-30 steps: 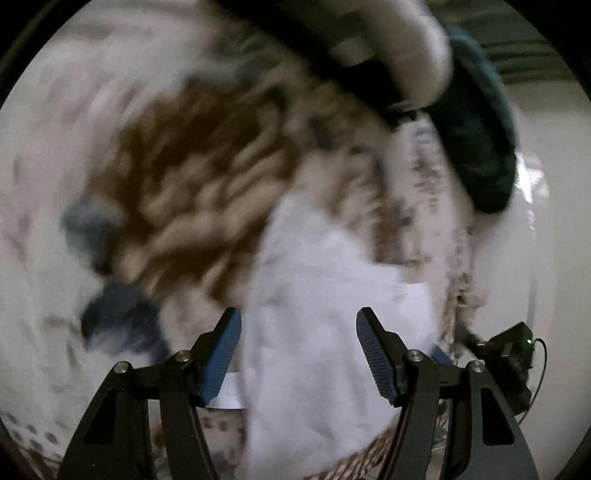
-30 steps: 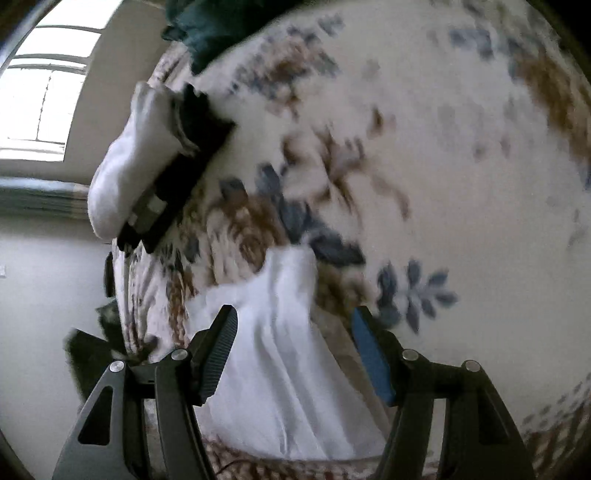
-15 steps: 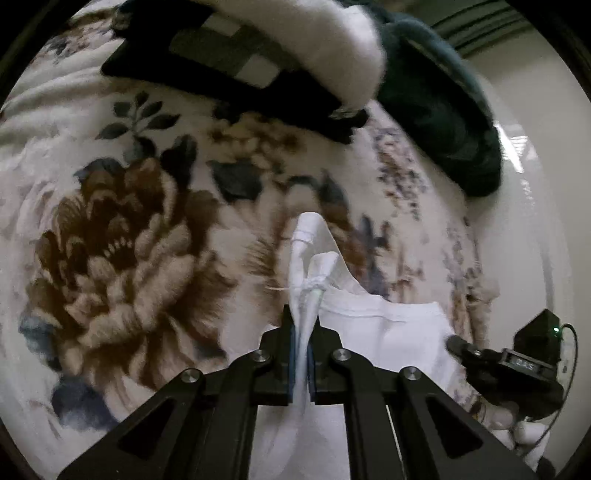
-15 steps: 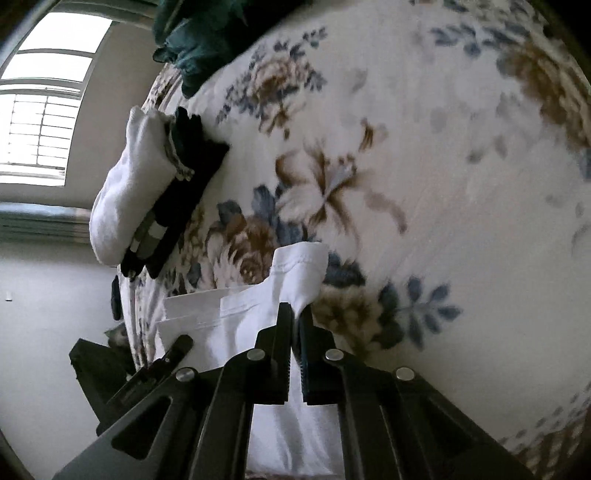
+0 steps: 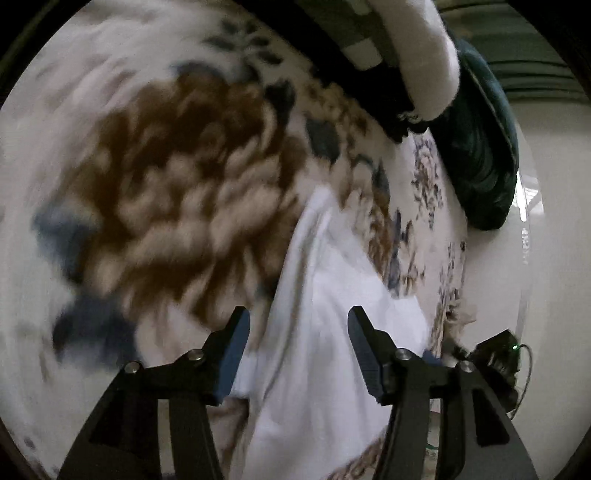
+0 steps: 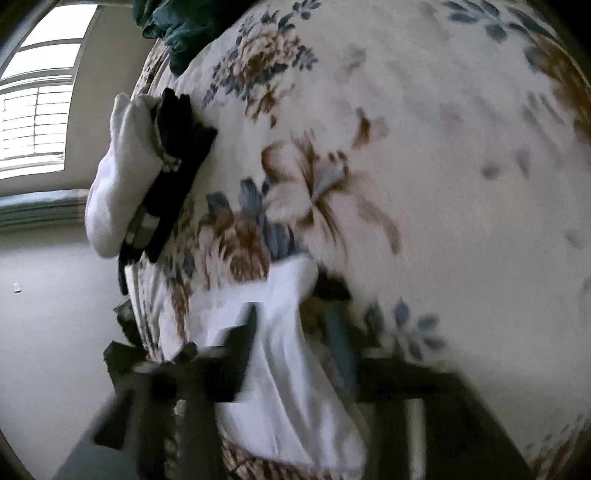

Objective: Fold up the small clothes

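1. A stack of folded items sat at the far side of the bed: a white fluffy sock-like piece [image 6: 114, 192] lay on top of a black garment [image 6: 177, 162], with a grey-and-white checked strip showing between them. In the left wrist view the same white piece [image 5: 424, 59] loomed at the top edge.
2. A dark green bundle of fabric [image 5: 484, 155] lay just beyond that stack, near the edge of the bed; it also showed at the top of the right wrist view [image 6: 177, 26].
3. A small black device with a green light [image 5: 498, 354] and a thin cable sat off the bed's edge, to the right of the left gripper's view.
4. Nothing lay between either tool and the white garment [image 5: 325, 332], which lay crumpled in a long heap on the floral bedcover [image 5: 166, 177], reaching up from the near edge.
5. The left gripper [image 5: 297, 350] had its jaws spread wide, one on each side of the white cloth, clamping nothing.
6. The right gripper [image 6: 291, 350] was badly blurred, yet its fingers stood apart astride the white garment [image 6: 284, 369], holding nothing.
7. The bedcover [image 6: 443, 184] was cream with brown and blue flowers and covered most of both views.
8. Beyond the bed were a pale wall [image 6: 44, 295] and a bright window with blinds [image 6: 33, 110].
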